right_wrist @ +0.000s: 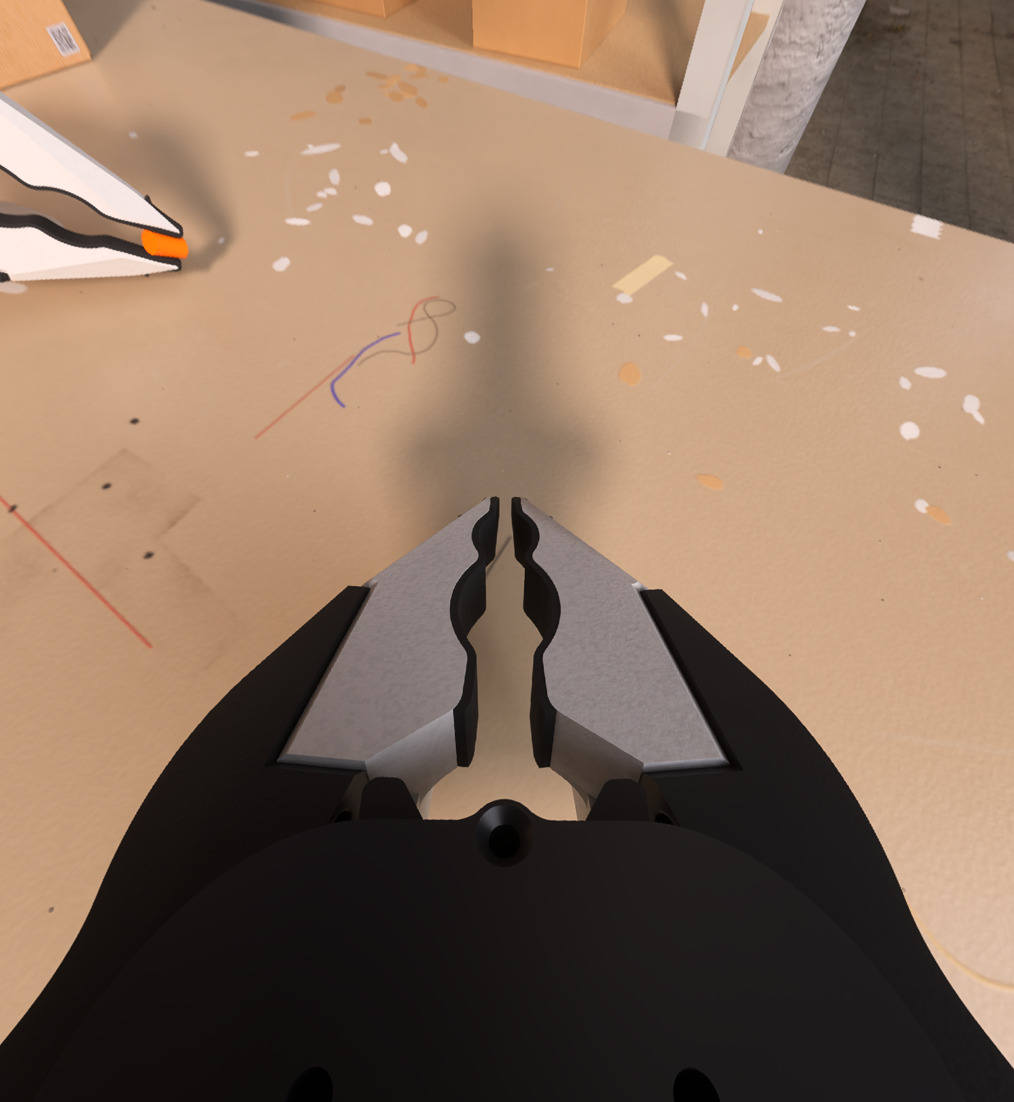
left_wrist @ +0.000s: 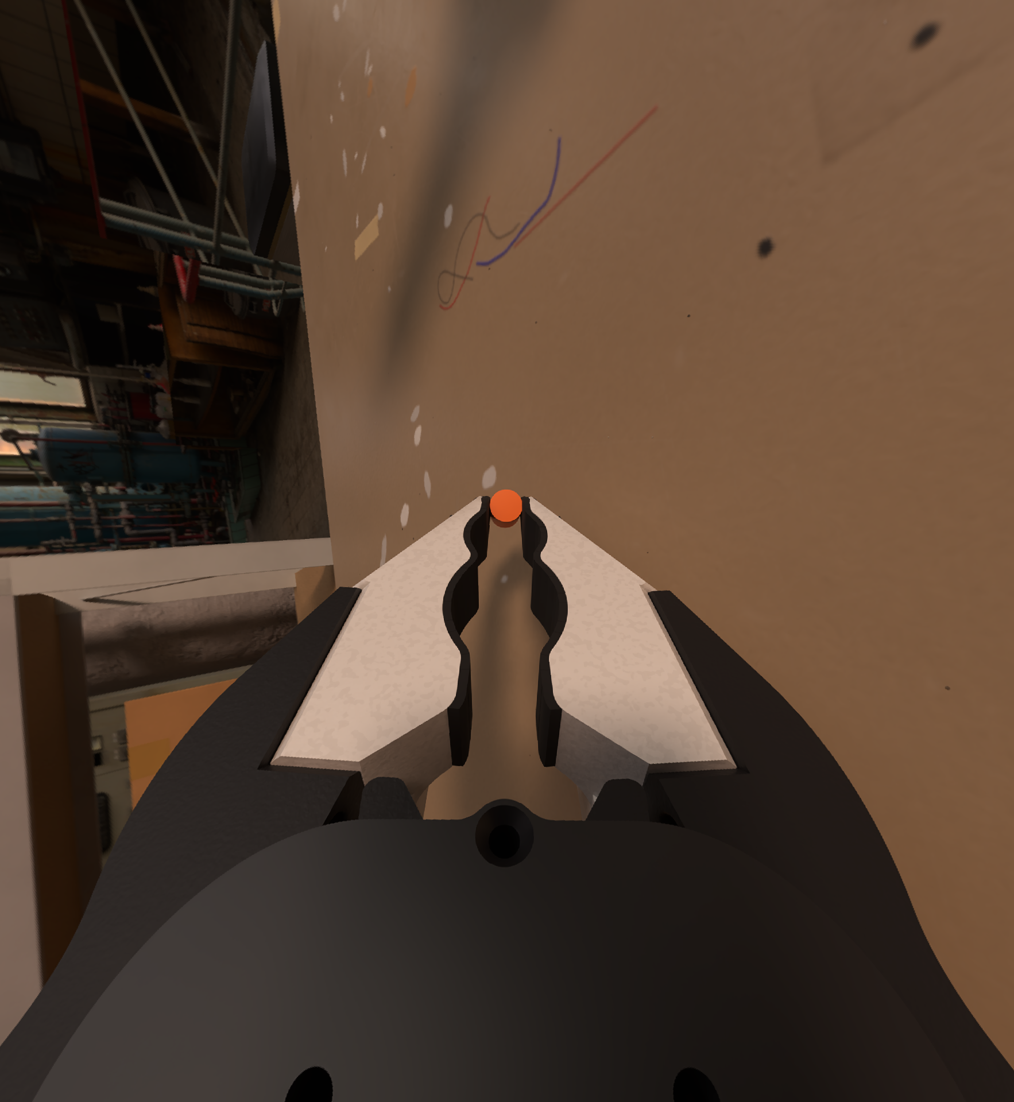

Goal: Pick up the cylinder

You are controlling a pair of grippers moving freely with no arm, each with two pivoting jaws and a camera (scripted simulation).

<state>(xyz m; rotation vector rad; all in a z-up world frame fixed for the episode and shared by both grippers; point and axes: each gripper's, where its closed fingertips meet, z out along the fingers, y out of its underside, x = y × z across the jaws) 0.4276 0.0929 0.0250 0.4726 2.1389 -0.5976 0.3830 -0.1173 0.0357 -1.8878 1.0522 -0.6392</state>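
A small orange cylinder [left_wrist: 505, 505] sits end-on between the tips of my left gripper [left_wrist: 505, 507], which is shut on it. In the right wrist view the same cylinder [right_wrist: 164, 244] shows pinched between the left gripper's white fingers [right_wrist: 75, 256] at the far left, close to the brown table top [right_wrist: 731, 596] with a shadow right by it. My right gripper [right_wrist: 504, 504] is shut and empty, its tips nearly touching, held above the middle of the table.
The table carries paint flecks, coloured scribbles [right_wrist: 397, 346] and a red line [right_wrist: 57, 554]. Cardboard boxes [right_wrist: 546, 30] stand on a shelf past the far edge, another box [right_wrist: 9, 36] at far left. A concrete pillar [right_wrist: 791, 77] stands at the back right.
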